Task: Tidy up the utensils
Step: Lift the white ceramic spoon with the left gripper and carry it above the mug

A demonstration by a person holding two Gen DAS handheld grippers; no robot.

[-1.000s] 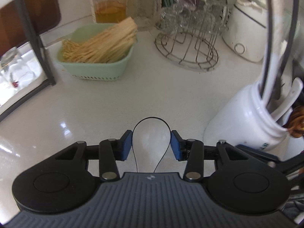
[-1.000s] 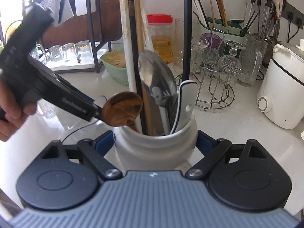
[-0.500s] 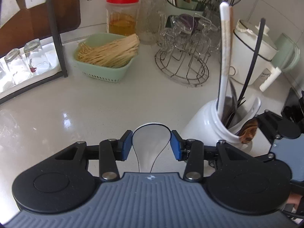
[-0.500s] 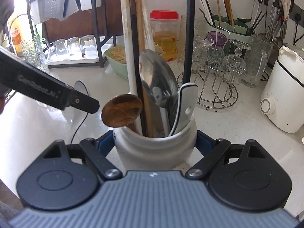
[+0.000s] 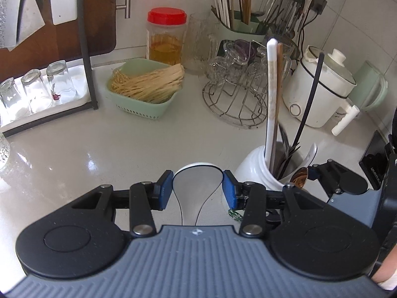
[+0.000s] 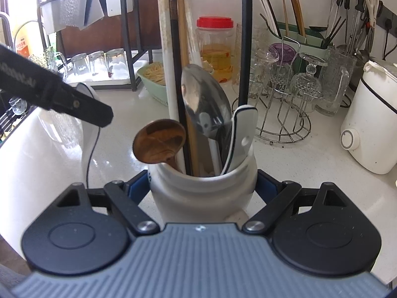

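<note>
Left gripper [image 5: 197, 190] clamps white spoon [image 5: 197, 181], not yet stowed; right gripper [image 6: 202, 186] grips white crock [image 6: 201, 193], already holding several utensils, just right of left gripper.

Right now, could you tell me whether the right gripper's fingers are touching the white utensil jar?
Touching: in the right wrist view, both blue fingers of the right gripper press against the sides of the white utensil jar, with no gap visible.

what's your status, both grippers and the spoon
Left gripper shut on white spoon, clear of the counter. Right gripper shut on white utensil jar. Jar crowded: wooden spoon and tall handles fill the mouth.
</note>
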